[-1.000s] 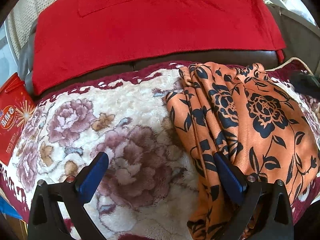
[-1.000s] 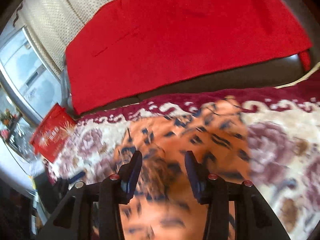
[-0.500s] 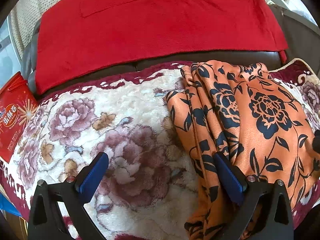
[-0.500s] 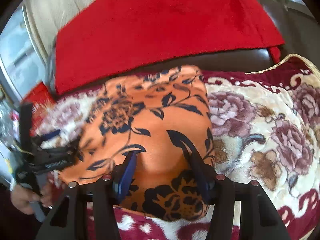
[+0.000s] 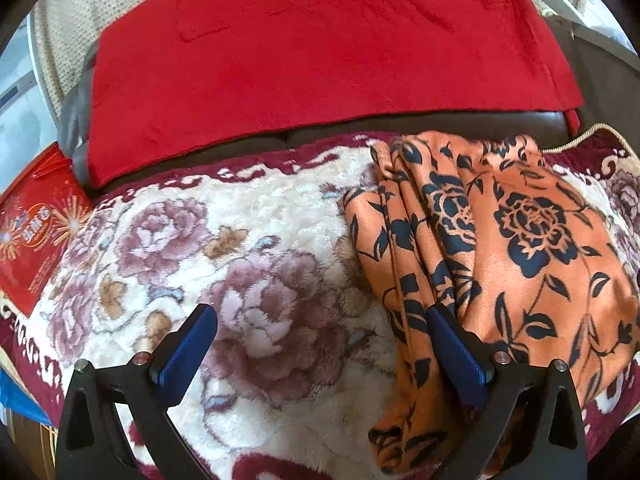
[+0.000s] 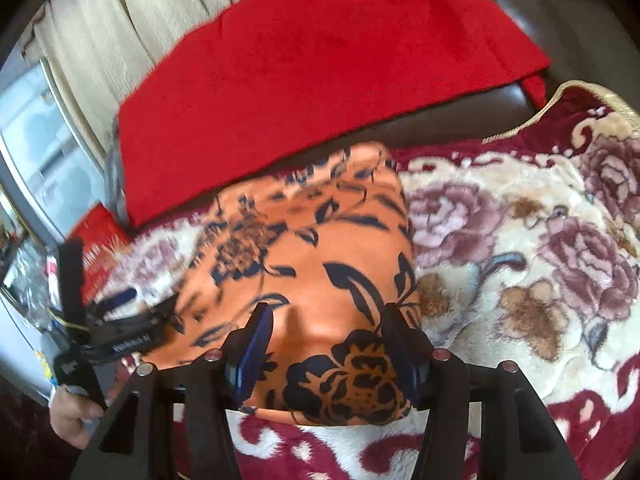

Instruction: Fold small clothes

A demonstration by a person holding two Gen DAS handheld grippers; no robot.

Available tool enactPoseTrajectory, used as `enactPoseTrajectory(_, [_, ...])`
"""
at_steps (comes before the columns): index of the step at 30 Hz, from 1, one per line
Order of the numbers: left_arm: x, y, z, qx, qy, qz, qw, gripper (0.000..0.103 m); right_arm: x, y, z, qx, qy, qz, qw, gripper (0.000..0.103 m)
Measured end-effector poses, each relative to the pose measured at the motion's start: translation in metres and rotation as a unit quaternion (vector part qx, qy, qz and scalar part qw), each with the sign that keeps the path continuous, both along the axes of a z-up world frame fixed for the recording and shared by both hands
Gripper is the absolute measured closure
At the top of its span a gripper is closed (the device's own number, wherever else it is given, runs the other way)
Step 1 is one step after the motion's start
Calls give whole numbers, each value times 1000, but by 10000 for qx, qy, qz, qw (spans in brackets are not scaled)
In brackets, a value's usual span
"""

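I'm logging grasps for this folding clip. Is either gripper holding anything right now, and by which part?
Nothing is held. The left gripper stands wide open beside the orange floral garment. The right gripper hangs open over its near edge, pads apart, pinching no cloth.

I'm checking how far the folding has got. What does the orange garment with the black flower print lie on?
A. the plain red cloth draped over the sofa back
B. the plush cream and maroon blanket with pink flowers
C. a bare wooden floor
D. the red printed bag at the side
B: the orange garment with the black flower print lies spread on the plush cream and maroon flowered blanket, whose pile shows on both sides of it.
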State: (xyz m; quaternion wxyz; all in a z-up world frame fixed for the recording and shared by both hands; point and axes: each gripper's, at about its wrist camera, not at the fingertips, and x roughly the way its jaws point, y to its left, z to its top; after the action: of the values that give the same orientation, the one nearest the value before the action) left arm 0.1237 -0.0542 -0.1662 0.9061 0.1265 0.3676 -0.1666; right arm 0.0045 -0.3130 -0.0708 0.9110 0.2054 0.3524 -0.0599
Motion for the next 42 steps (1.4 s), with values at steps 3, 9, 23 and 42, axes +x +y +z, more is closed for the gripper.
enactPoseTrajectory(3, [-13, 7, 13, -97, -181, 94, 9997, 0, -16, 1, 9, -173, -245, -133, 9995, 42])
enactPoseTrajectory(9, [-50, 27, 48, -303, -622, 192, 9974, 0, -41, 4, 26, -339, -536, -298, 9975, 41])
enactPoseTrajectory(23, [-117, 54, 138, -569, -1476, 508, 9861, 0, -95, 43, 99, -1076, -1189, -280, 9867, 35])
enactPoseTrajectory(42, [-178, 74, 195, -858, -2065, 468, 9736, 0, -129, 55, 147, -1463, -1459, -592, 9766, 35])
